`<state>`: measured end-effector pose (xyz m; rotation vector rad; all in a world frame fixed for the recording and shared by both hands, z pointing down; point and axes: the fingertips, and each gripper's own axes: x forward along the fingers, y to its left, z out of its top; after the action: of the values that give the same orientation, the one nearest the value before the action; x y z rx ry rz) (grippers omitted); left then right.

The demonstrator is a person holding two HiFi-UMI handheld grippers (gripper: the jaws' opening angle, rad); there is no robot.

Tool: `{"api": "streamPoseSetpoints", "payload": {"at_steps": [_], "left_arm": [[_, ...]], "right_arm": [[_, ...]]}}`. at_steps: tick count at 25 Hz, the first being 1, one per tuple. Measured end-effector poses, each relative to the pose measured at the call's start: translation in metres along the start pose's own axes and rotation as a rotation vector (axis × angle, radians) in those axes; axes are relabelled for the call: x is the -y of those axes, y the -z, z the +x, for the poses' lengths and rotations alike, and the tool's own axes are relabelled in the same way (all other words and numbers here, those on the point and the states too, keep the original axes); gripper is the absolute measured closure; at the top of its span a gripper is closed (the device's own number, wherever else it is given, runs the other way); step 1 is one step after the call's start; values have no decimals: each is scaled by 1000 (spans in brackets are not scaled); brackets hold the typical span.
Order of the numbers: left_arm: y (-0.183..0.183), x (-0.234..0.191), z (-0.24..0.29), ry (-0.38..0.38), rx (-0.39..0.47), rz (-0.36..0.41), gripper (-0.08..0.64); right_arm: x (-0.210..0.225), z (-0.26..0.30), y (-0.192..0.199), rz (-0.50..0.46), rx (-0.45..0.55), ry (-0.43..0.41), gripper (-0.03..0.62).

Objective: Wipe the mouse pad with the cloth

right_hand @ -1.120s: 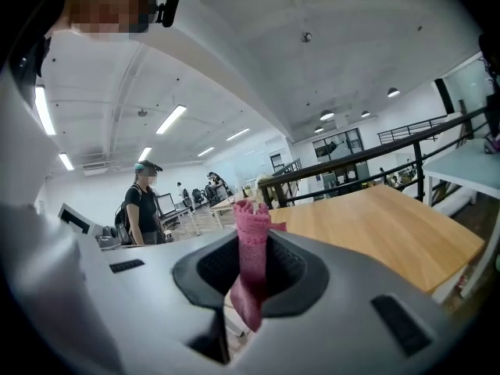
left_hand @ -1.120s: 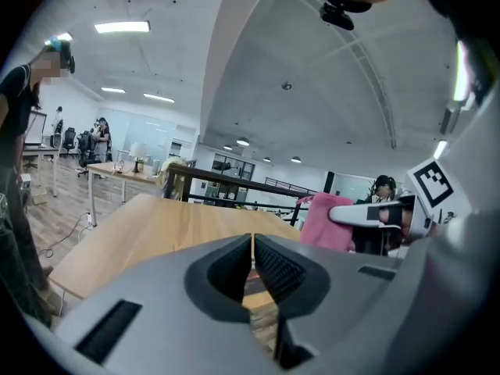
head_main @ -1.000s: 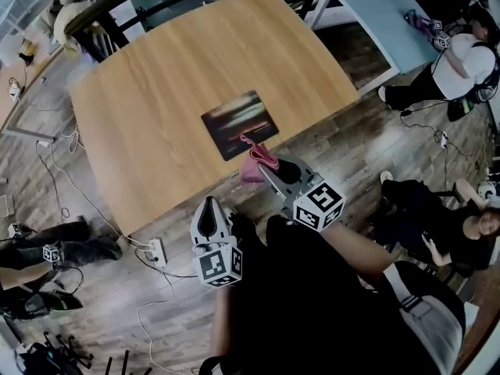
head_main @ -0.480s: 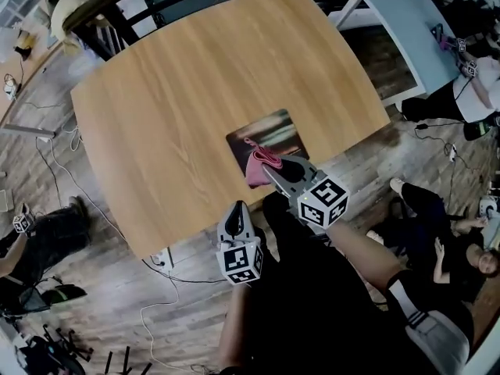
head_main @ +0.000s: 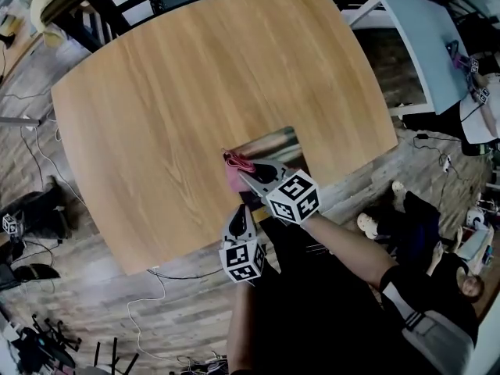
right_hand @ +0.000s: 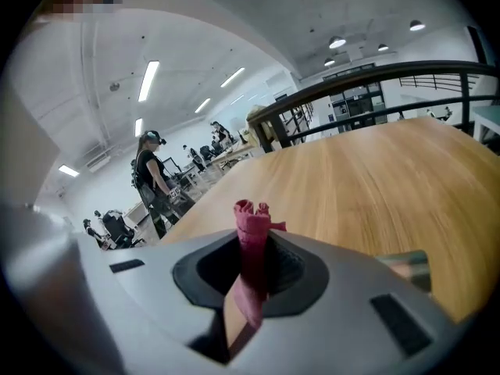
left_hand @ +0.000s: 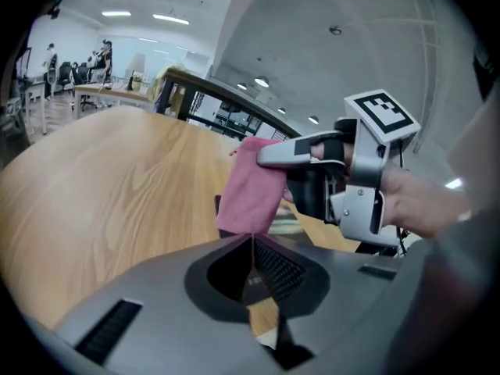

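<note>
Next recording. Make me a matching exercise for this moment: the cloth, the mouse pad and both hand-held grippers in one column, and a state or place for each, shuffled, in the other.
Column 1
1. cloth
2. mouse pad
3. left hand-held gripper
4. right hand-held gripper

Column 2
A. jaws together, nothing between them
B. lying flat on the wooden table, near its edge
C. pink, hanging pinched from a pair of jaws
D. jaws clamped on fabric

Pairs: 1-C, 2-B, 3-A, 4-D
</note>
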<state>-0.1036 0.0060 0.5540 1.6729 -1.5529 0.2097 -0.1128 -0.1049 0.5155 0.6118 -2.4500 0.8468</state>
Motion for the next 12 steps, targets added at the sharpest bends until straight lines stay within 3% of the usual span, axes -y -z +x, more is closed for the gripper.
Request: {"api": "streamPoseSetpoints", "payload": {"at_steps": [6,12], "left_arm": [[24,-5,29,1,-56,-93,529],[40,-6,43,22,-126,-191,535]], "right_arm": [[22,44,20,31,-107,13,528],[34,65,44,-2,-230,51,528]]}}
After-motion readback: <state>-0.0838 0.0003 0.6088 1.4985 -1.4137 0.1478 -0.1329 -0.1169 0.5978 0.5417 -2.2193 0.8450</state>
